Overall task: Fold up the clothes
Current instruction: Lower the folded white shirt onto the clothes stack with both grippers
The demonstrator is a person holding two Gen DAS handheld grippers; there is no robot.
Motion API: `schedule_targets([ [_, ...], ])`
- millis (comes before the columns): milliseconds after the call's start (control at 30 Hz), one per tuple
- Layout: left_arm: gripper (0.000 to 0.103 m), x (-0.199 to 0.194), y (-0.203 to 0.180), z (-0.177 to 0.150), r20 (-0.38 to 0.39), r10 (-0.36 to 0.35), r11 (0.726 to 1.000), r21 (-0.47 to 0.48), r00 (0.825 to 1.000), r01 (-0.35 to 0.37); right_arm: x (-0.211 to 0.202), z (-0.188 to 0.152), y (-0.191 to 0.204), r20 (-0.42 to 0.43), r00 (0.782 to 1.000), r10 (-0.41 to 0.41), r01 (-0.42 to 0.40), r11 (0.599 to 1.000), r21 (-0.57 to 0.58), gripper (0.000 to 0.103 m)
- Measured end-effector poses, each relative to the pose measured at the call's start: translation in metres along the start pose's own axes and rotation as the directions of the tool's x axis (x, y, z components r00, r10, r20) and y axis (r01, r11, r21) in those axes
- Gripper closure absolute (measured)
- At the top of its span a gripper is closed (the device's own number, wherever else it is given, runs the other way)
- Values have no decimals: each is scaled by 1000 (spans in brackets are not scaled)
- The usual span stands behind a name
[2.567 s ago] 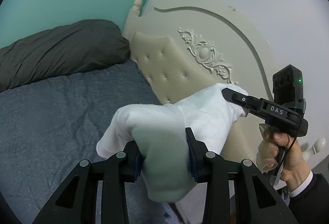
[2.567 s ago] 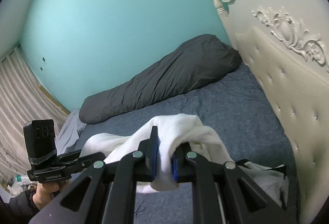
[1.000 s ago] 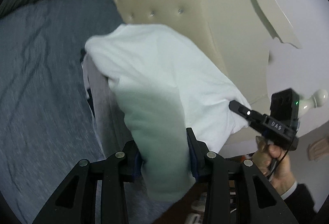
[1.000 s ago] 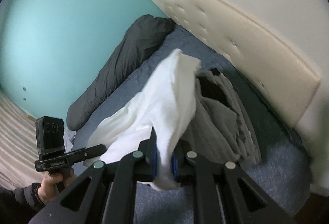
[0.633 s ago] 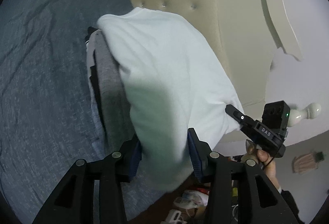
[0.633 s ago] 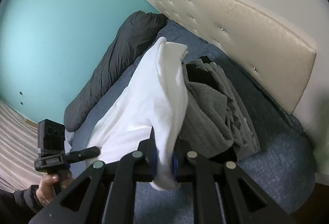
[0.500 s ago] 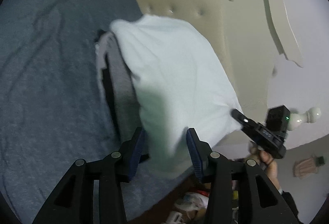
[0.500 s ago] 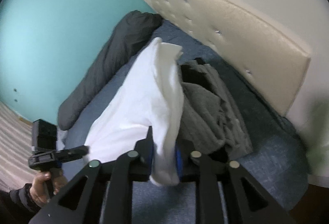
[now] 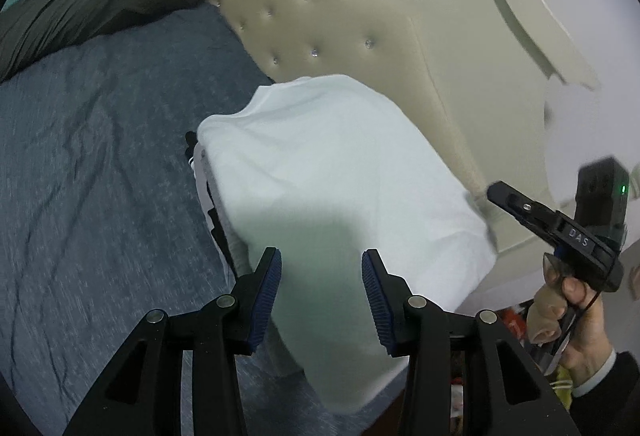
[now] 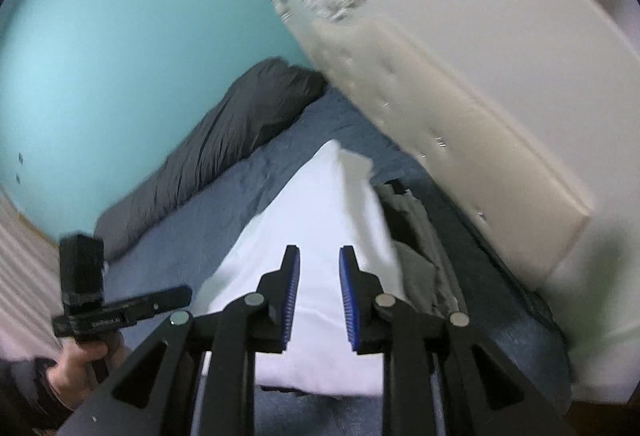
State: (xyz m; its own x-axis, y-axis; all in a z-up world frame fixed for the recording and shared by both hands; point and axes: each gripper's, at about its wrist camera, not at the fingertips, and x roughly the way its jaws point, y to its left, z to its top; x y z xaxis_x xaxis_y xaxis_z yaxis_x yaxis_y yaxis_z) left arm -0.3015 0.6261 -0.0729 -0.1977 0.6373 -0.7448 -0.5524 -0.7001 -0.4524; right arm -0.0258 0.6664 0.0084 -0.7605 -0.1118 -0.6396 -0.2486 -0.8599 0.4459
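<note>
**White garment laid over the grey pile, both grippers letting go**

Left wrist view: the left gripper (image 9: 322, 286) is standing with its blue-padded jaws apart at the lower centre of the frame, and nothing is being pinched between them. The folded white cotton garment (image 9: 340, 171) is lying across the centre, draped over a pile of grey clothes (image 9: 224, 220) on the blue-grey bedspread (image 9: 100, 155), close to the cream tufted headboard (image 9: 320, 23). At the right edge, the right gripper (image 9: 496, 191) is hanging just beside the garment's corner.

Right wrist view: the right gripper (image 10: 319, 286) is closing its jaws slightly with a clear gap remaining; the white garment (image 10: 320, 236) is lying beyond the pads, not gripped. The grey clothes (image 10: 420, 252) are showing to its right.

The cloth is looking light, soft and limp; it is likely to sag and unfold if lifted from the middle, so pinching two corners of one edge seems best.
</note>
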Motion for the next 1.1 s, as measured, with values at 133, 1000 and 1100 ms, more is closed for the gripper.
schedule_targets([
  [133,58,11,1,-10,-14,17,1000,26,1000,-16,27,-13,3,-33,999,-32,31,999,-26,92],
  [1000,57,50,10,-37,-23,32,997,75,999,-30,63,-66,-40,90,994,-58,56,998,22,103],
  [1100,59,32,2,-31,2,39,994,103,999,-39,47,-55,-28,116,992,-52,52,999,5,103],
])
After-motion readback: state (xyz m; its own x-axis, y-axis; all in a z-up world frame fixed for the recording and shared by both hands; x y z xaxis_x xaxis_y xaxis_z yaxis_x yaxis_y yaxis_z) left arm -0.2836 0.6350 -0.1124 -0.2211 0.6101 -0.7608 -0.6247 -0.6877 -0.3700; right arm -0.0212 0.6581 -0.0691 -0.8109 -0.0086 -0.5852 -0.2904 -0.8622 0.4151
